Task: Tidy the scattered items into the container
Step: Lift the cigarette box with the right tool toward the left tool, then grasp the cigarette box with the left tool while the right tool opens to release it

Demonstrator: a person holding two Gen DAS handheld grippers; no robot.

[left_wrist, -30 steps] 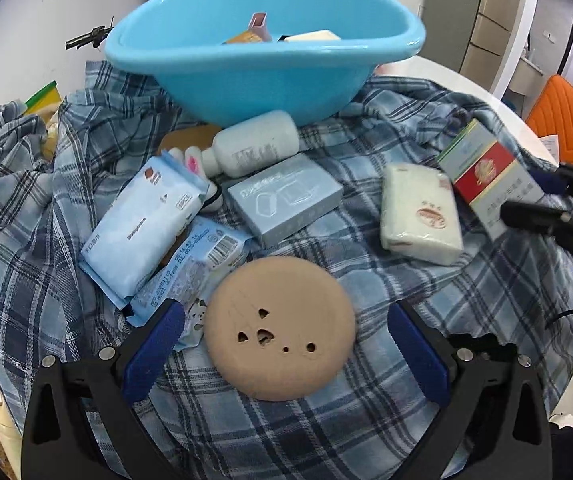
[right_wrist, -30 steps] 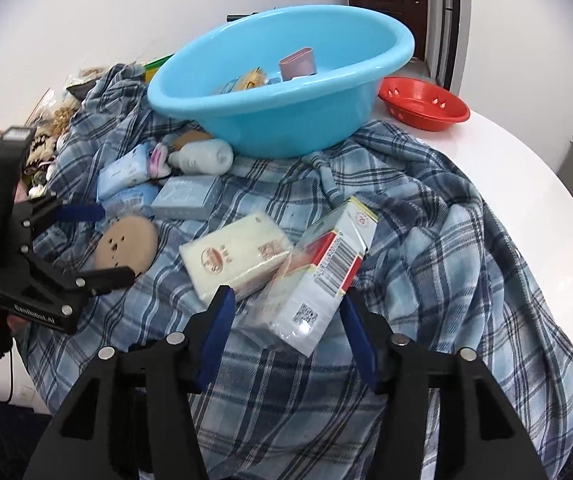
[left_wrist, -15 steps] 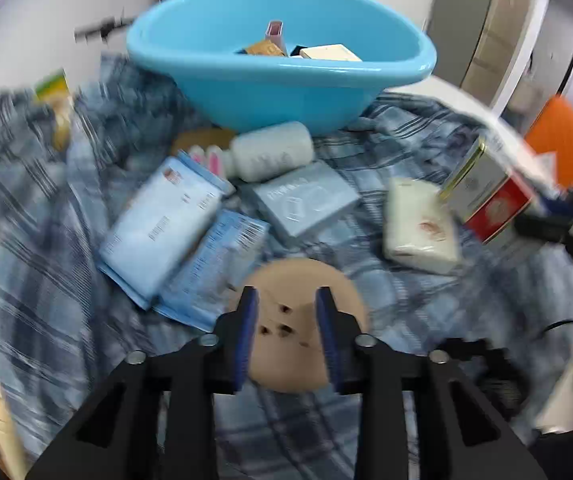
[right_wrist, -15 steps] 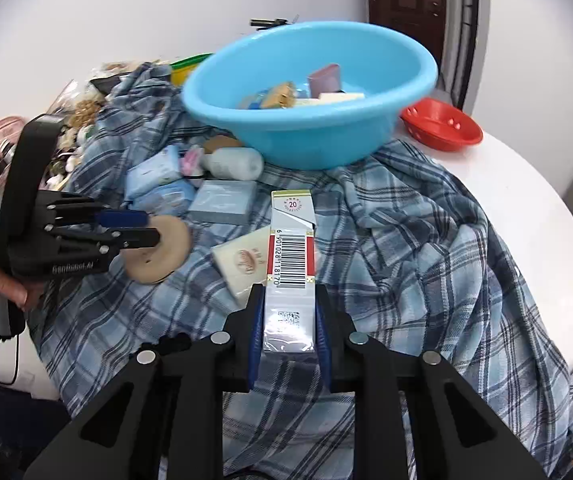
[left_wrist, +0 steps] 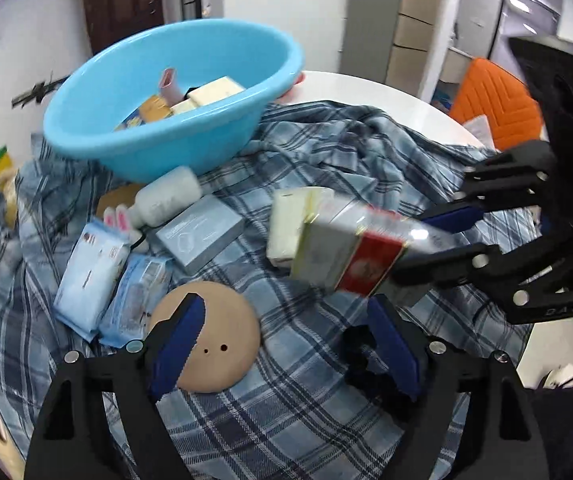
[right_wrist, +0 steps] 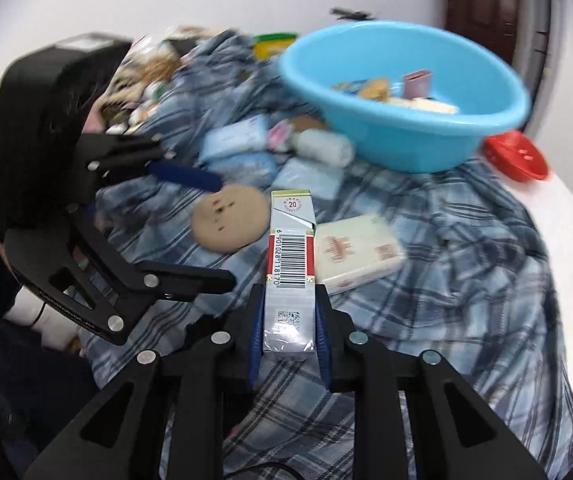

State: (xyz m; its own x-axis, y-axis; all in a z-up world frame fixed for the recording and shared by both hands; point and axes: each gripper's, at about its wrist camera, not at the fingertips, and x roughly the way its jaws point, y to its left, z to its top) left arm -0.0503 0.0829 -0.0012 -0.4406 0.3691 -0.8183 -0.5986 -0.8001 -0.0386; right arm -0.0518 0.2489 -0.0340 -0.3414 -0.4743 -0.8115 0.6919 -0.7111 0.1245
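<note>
Carton [right_wrist: 290, 264] clamped between right gripper [right_wrist: 288, 320] pads.

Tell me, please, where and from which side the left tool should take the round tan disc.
Grip the tan disc by its thin rim, from above, pads on opposite edges. It lies flat on the plaid cloth. The left tool, jaws just reopened, holds nothing.

White round surface [right_wrist: 566, 232] carries a rumpled blue plaid cloth [right_wrist: 466, 280] over most of it and a red dish [right_wrist: 520, 156] at its edge.
</note>
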